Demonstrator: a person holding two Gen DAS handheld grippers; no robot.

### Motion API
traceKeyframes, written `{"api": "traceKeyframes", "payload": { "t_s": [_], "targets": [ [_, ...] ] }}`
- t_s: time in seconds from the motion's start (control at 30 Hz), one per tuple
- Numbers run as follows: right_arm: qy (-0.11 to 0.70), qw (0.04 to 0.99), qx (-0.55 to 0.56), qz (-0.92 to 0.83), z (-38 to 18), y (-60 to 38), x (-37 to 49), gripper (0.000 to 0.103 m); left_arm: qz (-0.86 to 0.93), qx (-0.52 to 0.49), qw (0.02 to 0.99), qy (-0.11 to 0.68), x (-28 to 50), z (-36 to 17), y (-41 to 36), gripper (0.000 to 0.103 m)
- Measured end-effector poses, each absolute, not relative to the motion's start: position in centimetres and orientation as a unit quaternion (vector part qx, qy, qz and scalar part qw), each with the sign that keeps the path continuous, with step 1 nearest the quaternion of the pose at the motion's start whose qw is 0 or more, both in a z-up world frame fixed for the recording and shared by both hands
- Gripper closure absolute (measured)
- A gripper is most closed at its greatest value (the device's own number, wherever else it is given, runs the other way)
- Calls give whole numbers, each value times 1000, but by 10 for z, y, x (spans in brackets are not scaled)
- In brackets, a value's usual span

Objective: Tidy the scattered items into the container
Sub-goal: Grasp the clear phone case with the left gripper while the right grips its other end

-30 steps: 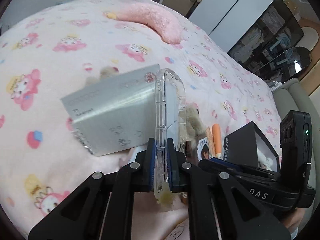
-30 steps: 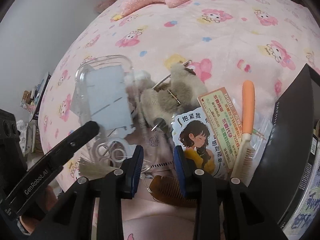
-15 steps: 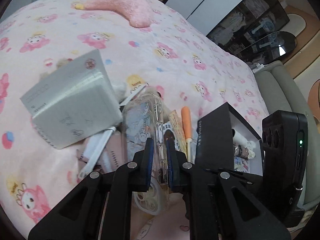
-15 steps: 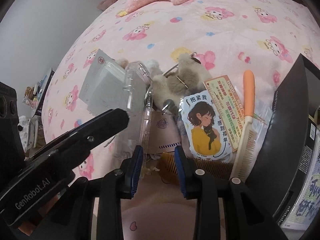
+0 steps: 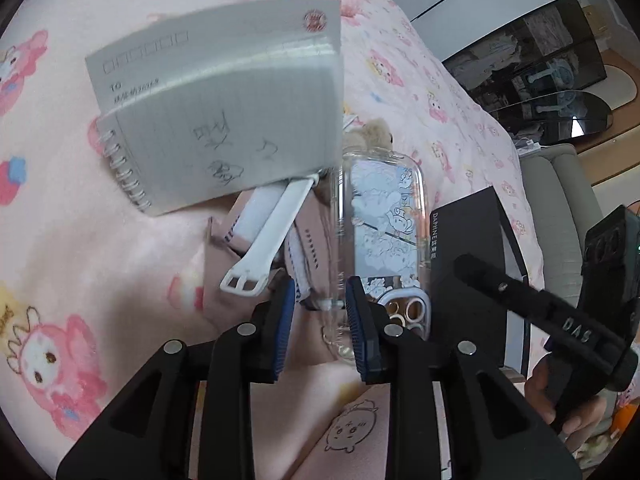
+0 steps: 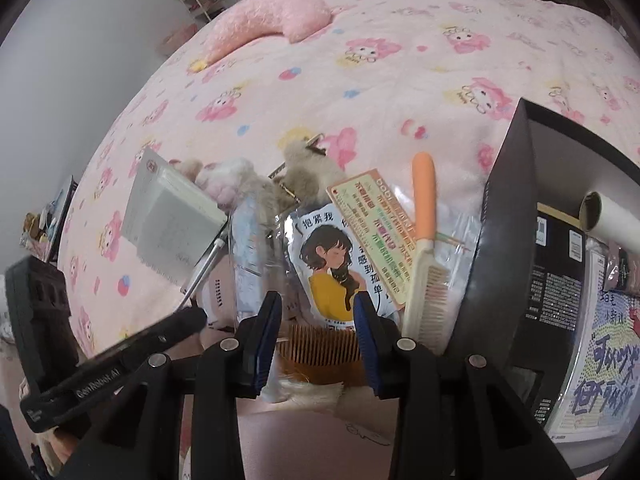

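A: Items on the bed [image 6: 400, 20], left to right?

B: Grey spiral notebook [image 5: 216, 104]; white strap [image 5: 272, 232] lying over a pink pouch [image 5: 224, 256]; clear phone case [image 5: 384, 220], printed with cartoons, lying on the pile; plush toy [image 6: 304, 176] behind it; girl-print packet [image 6: 332, 256]; card with green text [image 6: 376, 232]; orange-handled brush [image 6: 424, 248]; brown comb [image 6: 320, 344].

A: Container?

B: Black box [image 6: 500, 220], far right, just beside the brush. Inside: a cardboard tube [image 6: 612, 220], a dark printed package [image 6: 556, 280] and a sheet with blue lettering [image 6: 600, 368].

A: Left gripper [image 5: 320, 312]?

B: Jaws opening, spread on either side of the phone case's lower edge; the pads stand clear of it.

A: Right gripper [image 6: 318, 320]?

B: Jaws opening, spread above the comb and the packet, pinching nothing.
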State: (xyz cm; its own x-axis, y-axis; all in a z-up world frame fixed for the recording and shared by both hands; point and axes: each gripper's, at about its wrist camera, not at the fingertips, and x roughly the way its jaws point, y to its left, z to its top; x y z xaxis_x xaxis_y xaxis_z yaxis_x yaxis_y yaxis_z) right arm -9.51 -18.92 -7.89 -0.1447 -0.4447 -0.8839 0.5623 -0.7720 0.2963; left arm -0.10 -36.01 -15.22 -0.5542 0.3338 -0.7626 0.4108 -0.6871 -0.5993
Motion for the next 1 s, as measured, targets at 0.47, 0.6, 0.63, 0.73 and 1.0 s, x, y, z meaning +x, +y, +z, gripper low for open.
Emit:
{"api": "traceKeyframes", "payload": {
  "t_s": [0.47, 0.6, 0.63, 0.73, 1.0],
  "targets": [
    [71, 310, 600, -734, -116, -212, -109, 64, -827, 439, 34, 349, -45, -124, -364, 70],
    [72, 326, 612, -717, -123, -222, -119, 65, -842, 422, 20, 335, -59, -108, -368, 70],
    [68, 333, 617, -710, -126, -225, -121, 65, -840, 425, 22, 336, -62, -111, -370, 70],
    [68, 362, 601, -710, -122, -236, -126, 76, -827, 445, 25, 344, -70, -131, -375, 70],
    [80, 397, 599, -691, -120, -239, -122, 76, -818, 446, 1, 363, -78, -140, -379, 51]
  ]
}}
